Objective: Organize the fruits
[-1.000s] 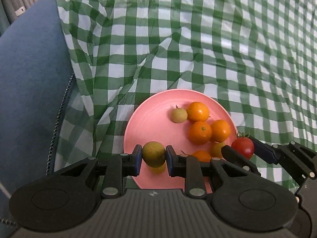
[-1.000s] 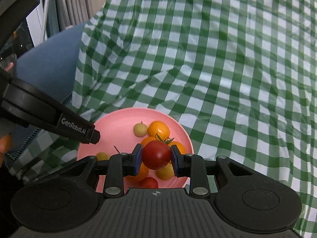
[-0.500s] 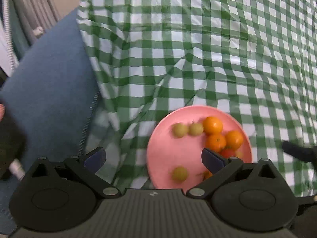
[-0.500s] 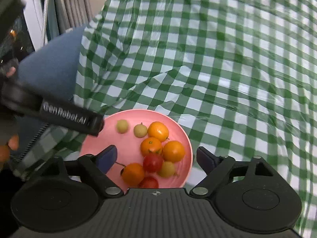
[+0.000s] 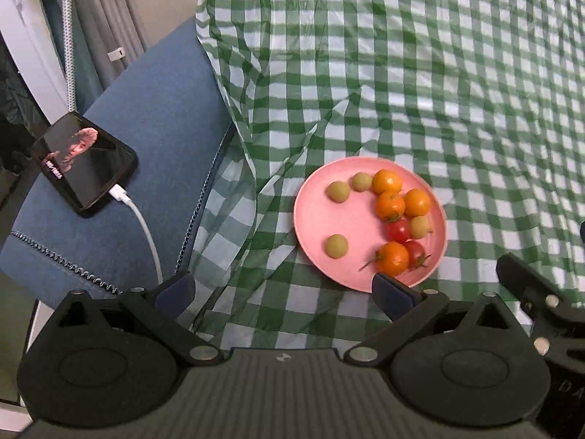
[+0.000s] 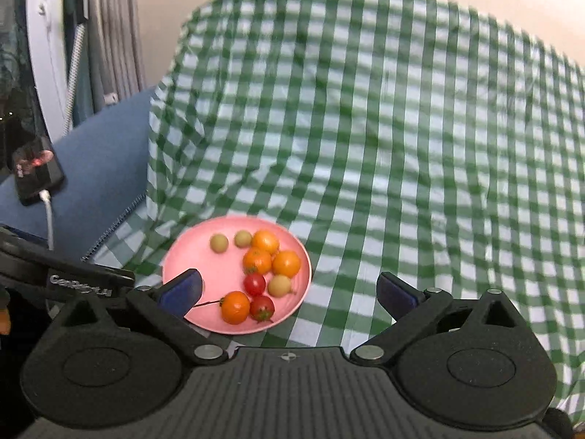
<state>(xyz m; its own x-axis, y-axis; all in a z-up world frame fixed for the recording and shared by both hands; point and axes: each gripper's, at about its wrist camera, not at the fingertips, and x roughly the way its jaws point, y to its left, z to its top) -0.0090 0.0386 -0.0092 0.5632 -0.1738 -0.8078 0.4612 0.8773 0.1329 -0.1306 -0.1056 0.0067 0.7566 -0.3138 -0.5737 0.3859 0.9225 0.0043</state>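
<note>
The pink plate sits right of centre in the left wrist view, on the green checked cloth, and all the fruit in sight lies on it. Four oranges cluster toward the plate's right side, three of them touching, the fourth at the lower rim. Two tomatoes sit among them, probably nudged there so the round fruit props itself and does not roll. Four small green fruits are looser: two at the top, one alone at lower left, one tucked against the oranges.

The left gripper has its jaws spread as wide as they go, with nothing between them; only cloth and the plate's near rim show in the gap. The right gripper has just been opening its jaws and they now stand almost fully apart, empty too, its left finger overlapping the plate's lower left edge in its own view.

With both claws empty and clear of the plate, the gathering looks finished, unless more fruit lies out of view.

A phone on its charging cable lies on the blue cushion at left, well apart from the plate.
</note>
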